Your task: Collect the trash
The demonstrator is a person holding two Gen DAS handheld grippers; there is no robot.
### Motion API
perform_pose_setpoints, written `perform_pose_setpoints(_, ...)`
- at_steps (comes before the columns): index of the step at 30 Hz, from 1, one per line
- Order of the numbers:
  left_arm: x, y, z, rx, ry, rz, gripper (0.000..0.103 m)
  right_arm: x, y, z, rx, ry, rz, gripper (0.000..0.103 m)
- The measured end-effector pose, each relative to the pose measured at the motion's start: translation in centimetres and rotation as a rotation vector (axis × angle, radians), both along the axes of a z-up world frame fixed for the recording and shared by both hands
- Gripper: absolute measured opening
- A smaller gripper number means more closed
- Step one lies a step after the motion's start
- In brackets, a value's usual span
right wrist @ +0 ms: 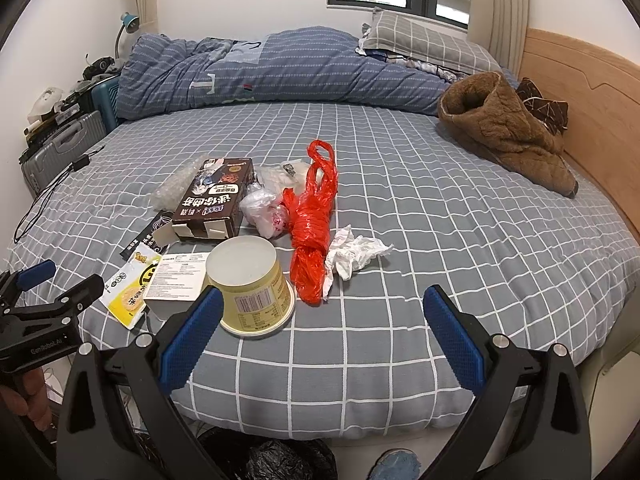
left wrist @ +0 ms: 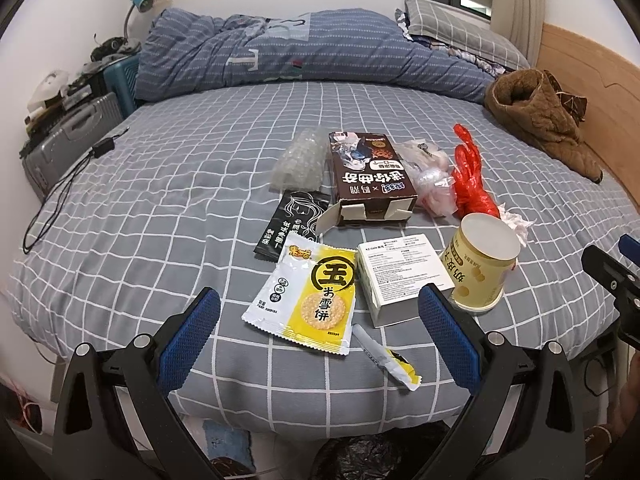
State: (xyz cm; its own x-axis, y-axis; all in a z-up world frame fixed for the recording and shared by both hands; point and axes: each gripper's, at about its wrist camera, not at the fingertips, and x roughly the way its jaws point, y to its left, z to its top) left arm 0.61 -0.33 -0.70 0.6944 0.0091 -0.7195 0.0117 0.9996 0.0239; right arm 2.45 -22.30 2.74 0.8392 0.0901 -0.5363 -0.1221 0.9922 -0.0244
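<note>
Trash lies on the grey checked bed: a yellow-white snack wrapper (left wrist: 308, 300), a white box (left wrist: 400, 276), an upturned yellow cup (left wrist: 480, 268), a brown carton (left wrist: 368, 176), a black sachet (left wrist: 292, 224), bubble wrap (left wrist: 300, 158), a red plastic bag (right wrist: 312, 224), a white bag (right wrist: 266, 210), crumpled tissue (right wrist: 354, 254) and a small torn wrapper (left wrist: 386, 358). My left gripper (left wrist: 320, 336) is open over the near edge, above the snack wrapper. My right gripper (right wrist: 324, 336) is open, next to the cup (right wrist: 252, 284). Both are empty.
A black bin bag (right wrist: 272, 460) sits on the floor below the bed edge. A folded blue quilt (right wrist: 260, 72), pillows and a brown coat (right wrist: 508, 136) lie at the far side. A suitcase (left wrist: 68, 140) and cable (left wrist: 60, 196) are at the left.
</note>
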Motion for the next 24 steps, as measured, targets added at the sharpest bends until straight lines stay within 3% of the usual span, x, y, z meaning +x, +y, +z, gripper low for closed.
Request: perform_pose_setpoints(24,-0.18,-0.17,0.42,0.001,-0.003,0.006,0.097,-0.10,-0.20,0.26,0.003,0.000,0.001,0.096)
